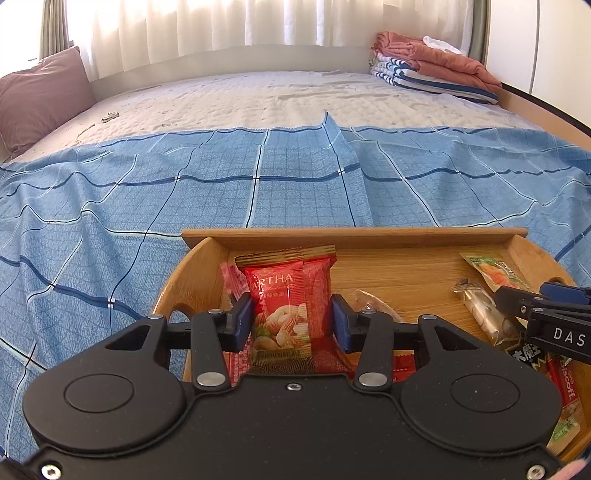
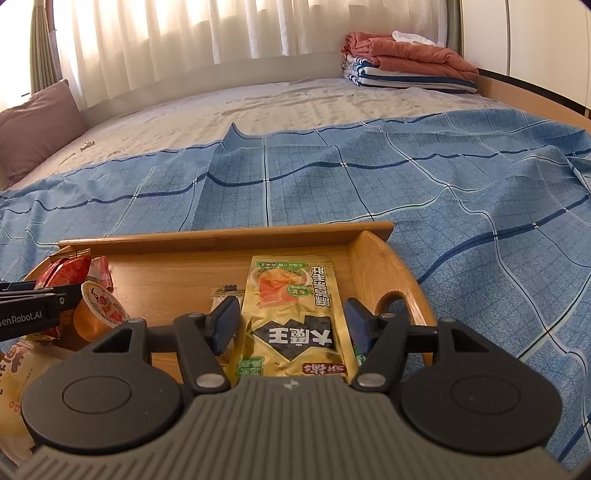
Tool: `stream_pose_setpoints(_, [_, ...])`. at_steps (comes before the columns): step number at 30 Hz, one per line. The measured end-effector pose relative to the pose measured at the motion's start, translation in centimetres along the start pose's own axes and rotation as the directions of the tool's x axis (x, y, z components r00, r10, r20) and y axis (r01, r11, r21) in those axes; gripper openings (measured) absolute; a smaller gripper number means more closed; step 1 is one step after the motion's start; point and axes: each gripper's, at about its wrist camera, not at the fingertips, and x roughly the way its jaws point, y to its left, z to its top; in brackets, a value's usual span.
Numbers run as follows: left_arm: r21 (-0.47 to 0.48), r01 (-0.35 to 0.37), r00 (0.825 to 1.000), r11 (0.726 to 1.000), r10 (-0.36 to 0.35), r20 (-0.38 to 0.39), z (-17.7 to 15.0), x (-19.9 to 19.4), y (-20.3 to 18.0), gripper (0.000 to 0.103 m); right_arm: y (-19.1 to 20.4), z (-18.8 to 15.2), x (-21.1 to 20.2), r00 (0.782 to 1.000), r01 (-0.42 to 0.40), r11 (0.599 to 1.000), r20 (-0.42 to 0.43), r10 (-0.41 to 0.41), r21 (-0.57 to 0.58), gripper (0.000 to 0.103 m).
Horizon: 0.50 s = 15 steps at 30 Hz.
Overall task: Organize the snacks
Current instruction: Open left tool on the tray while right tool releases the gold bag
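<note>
A red nut packet [image 1: 286, 314], printed with "ARTHA" and "FROM NATURE" over a picture of almonds and cashews, stands upright between the blue pads of the left claw [image 1: 291, 319], which are clamped on its sides. It hangs over the left part of a wooden tray [image 1: 369, 236] that lies on a blue checked sheet [image 1: 147, 206] spread over the bed [image 1: 258, 96].

The right claw [image 2: 291, 323] straddles a yellow-green snack pouch [image 2: 291, 310] with large white Chinese characters on a black panel, seen upside down in the right wrist view. The pouch lies between the pads; the left pad sits against its edge, and whether the right pad presses on it cannot be told.

Other snacks in the tray: an orange jelly cup [image 2: 98, 308], a small clear-wrapped sweet [image 1: 480, 306], and a red wrapper reading "Biscoff" [image 1: 565, 380] at the near right. The left claw's arm shows "venRobot.AI" in the right wrist view; the right claw's shows "DAS".

Farther off on the bed lie a mauve pillow [image 1: 40, 99] and folded towels [image 1: 436, 66], striped blue and salmon, before white curtains [image 1: 221, 26].
</note>
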Motion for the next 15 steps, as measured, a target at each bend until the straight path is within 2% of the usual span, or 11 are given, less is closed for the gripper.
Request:
stream_pose_setpoints(3, [-0.009,-0.001,1.0,1.0,0.001,-0.004,-0.1,0.0,0.2,0.044,0.0,0.0,-0.2,1.0,0.002,1.0,0.005,-0.002,0.0,0.068])
stream_pose_setpoints(4, [-0.009,-0.004,1.0,1.0,0.004,-0.002,-0.1,-0.2,0.2,0.049,0.0,0.0,-0.4,1.0,0.002,1.0,0.01,-0.002,0.002,0.069])
stream_pose_setpoints(5, [-0.009,-0.011,1.0,1.0,0.011,0.003,-0.1,-0.3,0.3,0.054,-0.1,0.0,-0.6,1.0,0.002,1.0,0.019,-0.002,0.005,0.076])
stream_pose_setpoints(7, [-0.003,-0.035,0.999,0.999,0.035,0.021,-0.1,-0.9,0.3,0.077,-0.1,0.1,-1.1,1.0,-0.006,1.0,0.029,0.005,0.013,0.08])
stream_pose_setpoints(13, [0.012,-0.016,0.999,1.0,0.015,0.046,0.0,-2.9,0.4,0.09,0.3,0.4,-2.7,0.998,-0.008,1.0,0.06,0.008,0.007,0.089])
stream_pose_setpoints(15, [0.013,-0.013,0.998,1.0,0.012,0.054,0.0,-3.8,0.5,0.091,0.5,0.5,-3.5,0.997,-0.005,1.0,0.071,0.005,0.003,0.09])
